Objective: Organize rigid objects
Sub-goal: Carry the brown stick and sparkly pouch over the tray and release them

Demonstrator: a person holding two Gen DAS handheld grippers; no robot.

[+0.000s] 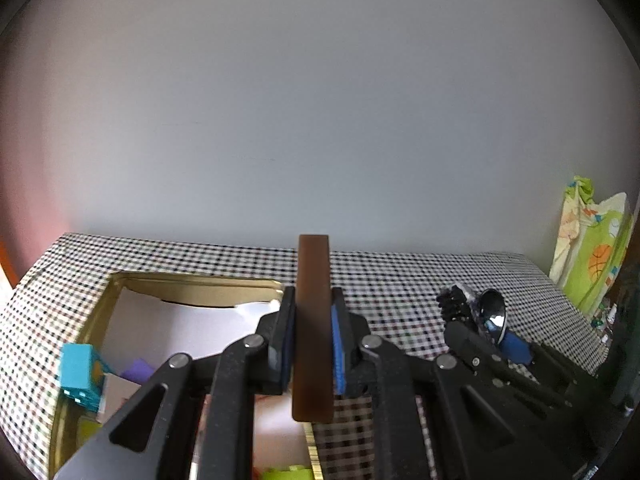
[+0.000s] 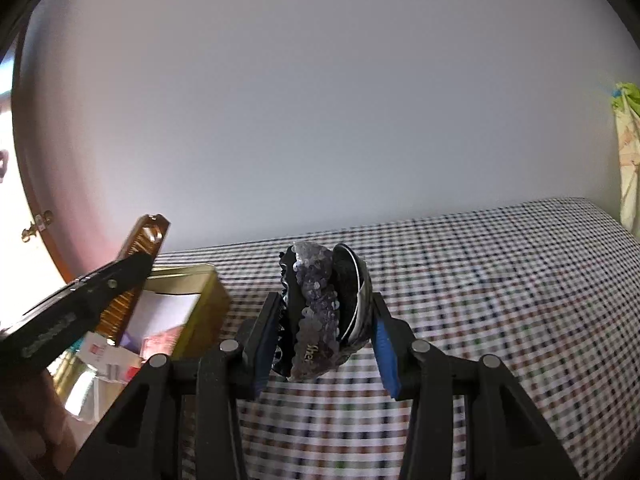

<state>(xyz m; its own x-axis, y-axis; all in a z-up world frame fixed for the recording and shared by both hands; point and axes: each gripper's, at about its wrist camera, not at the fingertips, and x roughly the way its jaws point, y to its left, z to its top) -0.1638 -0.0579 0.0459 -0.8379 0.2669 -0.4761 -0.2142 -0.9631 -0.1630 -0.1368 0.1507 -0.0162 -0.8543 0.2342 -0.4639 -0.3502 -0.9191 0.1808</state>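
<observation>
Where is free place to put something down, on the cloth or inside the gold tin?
Bare checkered cloth lies right of the tin. Its white-lined far half is free; the near end, by the turquoise block, is crowded.

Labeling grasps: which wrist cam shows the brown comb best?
Right wrist: the brown comb appears side-on, teeth visible, clamped in the left gripper above the gold tin. Left wrist shows only its narrow edge between the fingers.

Brown translucent comb (image 1: pixel 313 328) held upright on edge above the gold tin (image 1: pixel 192 288) of blocks and paper, and a sequinned compact mirror (image 2: pixel 324 312), partly open and tilted, raised over the checked bench (image 2: pixel 500 280).
</observation>
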